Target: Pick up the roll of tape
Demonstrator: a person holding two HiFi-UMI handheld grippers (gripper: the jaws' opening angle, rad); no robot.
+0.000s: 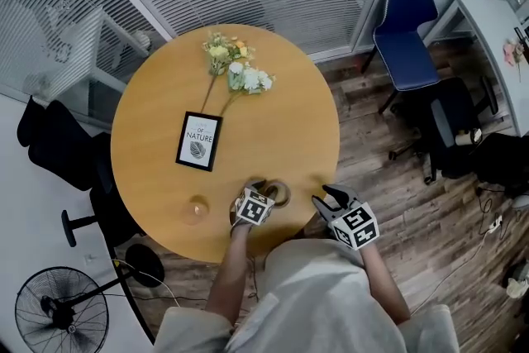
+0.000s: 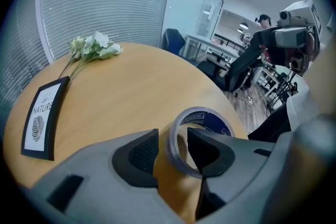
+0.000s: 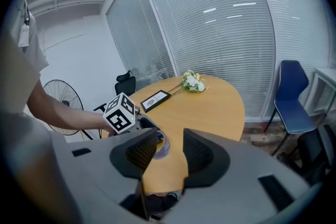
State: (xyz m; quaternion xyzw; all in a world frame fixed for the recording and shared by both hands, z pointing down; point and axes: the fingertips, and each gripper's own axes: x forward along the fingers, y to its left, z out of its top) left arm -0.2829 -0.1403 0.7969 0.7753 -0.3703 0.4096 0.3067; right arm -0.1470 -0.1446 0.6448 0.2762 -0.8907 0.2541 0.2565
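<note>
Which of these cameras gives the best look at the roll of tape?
The left gripper view: the roll of tape fills the foreground, its wall between the open jaws. The head view shows it small; the right gripper view, only a sliver.

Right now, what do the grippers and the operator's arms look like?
The left gripper and right gripper: grey moulded bodies, black textured pads. Each carries a white cube with black square markers. No cables visible. The person wears a pale short-sleeved shirt.
</note>
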